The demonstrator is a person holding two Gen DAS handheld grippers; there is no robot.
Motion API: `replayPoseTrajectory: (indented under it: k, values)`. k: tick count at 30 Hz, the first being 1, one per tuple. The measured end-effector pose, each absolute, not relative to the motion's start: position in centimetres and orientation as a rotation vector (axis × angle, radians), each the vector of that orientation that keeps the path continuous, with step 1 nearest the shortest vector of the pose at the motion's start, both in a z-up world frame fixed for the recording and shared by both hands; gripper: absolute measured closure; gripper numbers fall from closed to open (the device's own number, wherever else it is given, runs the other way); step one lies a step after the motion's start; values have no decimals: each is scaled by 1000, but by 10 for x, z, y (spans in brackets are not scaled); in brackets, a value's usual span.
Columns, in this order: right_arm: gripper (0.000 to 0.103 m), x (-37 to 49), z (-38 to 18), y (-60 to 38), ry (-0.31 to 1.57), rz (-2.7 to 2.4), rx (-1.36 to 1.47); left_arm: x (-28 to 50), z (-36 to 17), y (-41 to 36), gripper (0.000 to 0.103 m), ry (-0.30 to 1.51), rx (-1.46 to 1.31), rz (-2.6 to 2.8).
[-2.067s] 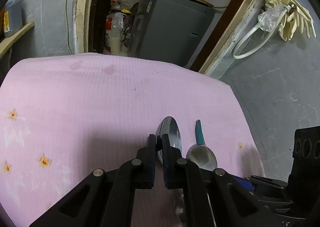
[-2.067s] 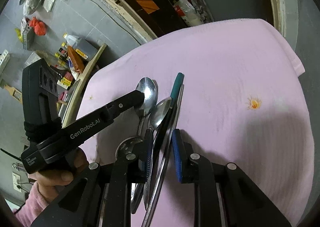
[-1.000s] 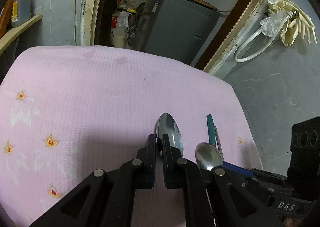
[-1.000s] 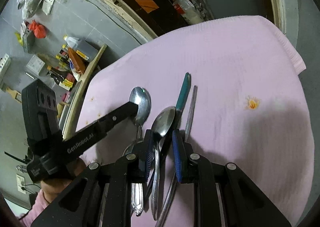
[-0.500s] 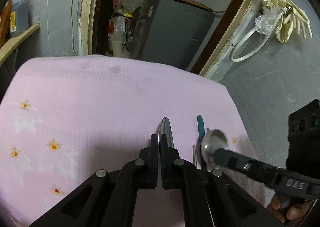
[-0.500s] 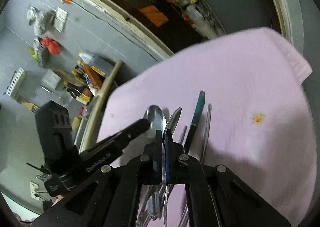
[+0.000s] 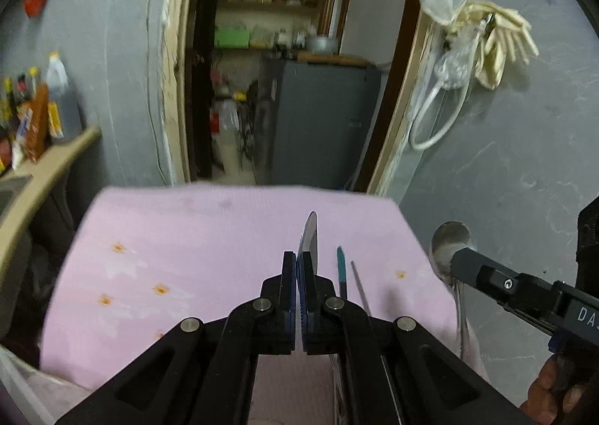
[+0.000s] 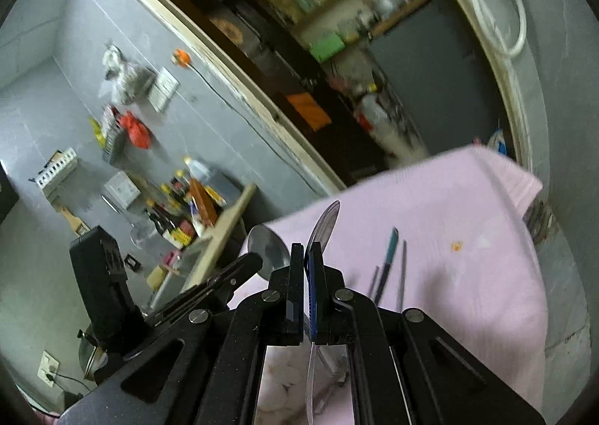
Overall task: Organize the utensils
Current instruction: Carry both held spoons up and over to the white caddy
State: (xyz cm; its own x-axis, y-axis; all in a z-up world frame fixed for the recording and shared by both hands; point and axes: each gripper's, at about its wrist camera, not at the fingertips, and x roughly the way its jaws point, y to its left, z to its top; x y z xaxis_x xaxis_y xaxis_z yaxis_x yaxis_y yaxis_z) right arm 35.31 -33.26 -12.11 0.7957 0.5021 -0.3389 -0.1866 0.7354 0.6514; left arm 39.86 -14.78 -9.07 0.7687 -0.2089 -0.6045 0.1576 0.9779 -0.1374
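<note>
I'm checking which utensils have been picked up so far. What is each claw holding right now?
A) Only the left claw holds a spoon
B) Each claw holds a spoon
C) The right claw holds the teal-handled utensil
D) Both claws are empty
B: the left claw is shut on a spoon and the right claw on another spoon, while the teal-handled utensil lies on the pink cloth.
</note>
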Motion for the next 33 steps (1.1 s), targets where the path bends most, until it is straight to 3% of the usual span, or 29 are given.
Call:
replayPoseTrajectory:
  k: [15, 25, 33]
  values:
    - [101, 309, -1, -278, 217, 433, 550, 331, 38, -86, 101, 403, -80, -194]
    - [101, 313, 15, -189, 167, 538, 514, 296, 87, 11, 101, 315, -42, -55]
    - [101, 305, 5, -128, 134, 580, 429, 276, 81, 83, 101, 297, -53, 85]
